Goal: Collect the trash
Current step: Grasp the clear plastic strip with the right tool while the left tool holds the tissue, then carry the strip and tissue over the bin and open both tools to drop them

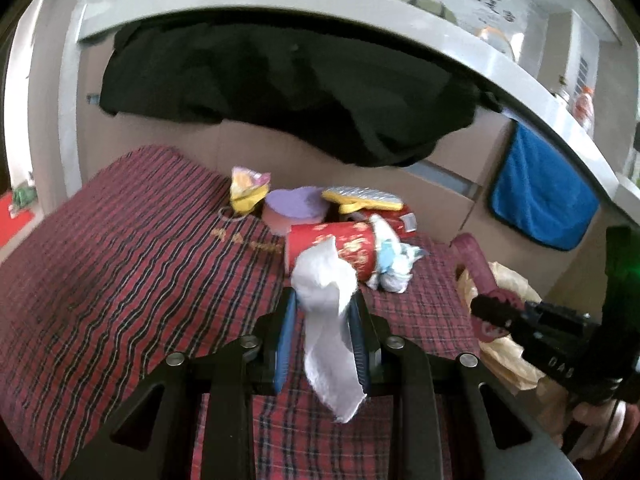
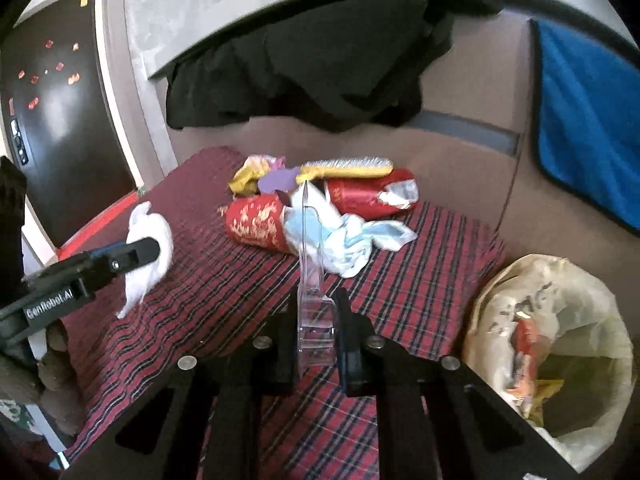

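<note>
The thin clear plastic piece (image 2: 310, 280) pinched in the right hand-held gripper (image 2: 318, 320) and the crumpled white tissue (image 1: 326, 304) clamped in the left hand-held gripper (image 1: 322, 320) could be dropped short of the plastic-lined trash bin (image 2: 500, 280), since each is held by little.

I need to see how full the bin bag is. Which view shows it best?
The right wrist view: the bin bag gapes open, wrappers visible inside. The left wrist view catches only its edge, behind the right claw.
</note>
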Available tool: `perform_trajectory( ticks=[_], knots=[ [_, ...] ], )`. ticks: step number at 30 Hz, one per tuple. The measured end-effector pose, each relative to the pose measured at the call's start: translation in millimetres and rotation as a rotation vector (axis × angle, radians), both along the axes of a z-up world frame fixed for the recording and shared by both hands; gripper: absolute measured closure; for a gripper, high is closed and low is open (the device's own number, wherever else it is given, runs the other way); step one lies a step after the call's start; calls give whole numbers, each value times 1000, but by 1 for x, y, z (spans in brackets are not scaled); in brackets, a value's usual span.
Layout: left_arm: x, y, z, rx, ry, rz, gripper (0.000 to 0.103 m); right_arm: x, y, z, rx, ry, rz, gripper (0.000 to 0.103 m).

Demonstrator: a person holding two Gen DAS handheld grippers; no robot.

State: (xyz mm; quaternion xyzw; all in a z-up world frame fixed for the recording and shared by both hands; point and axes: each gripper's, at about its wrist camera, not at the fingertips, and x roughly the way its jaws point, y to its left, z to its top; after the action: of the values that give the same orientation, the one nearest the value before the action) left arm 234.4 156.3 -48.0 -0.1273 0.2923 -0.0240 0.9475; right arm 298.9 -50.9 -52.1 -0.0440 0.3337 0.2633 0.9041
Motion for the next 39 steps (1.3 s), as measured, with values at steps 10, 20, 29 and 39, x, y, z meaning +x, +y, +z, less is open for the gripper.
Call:
perform_trajectory(
  ticks=[10, 20, 29, 39],
  knots=[
    [-12, -91, 44, 100, -103, -101, 76, -34, -64, 56, 77, -170, -92, 91],
    [3, -195, 70, 139, -203, -207, 76, -50, -159, 77, 78, -262, -254, 91],
    [9, -248, 76, 167, -292, -219, 76, -46, -208, 74, 85, -286, -347, 90],
    [22, -264, 53, 176, -256, -242, 76, -34, -226, 53, 97, -252, -380, 90]
  ],
)
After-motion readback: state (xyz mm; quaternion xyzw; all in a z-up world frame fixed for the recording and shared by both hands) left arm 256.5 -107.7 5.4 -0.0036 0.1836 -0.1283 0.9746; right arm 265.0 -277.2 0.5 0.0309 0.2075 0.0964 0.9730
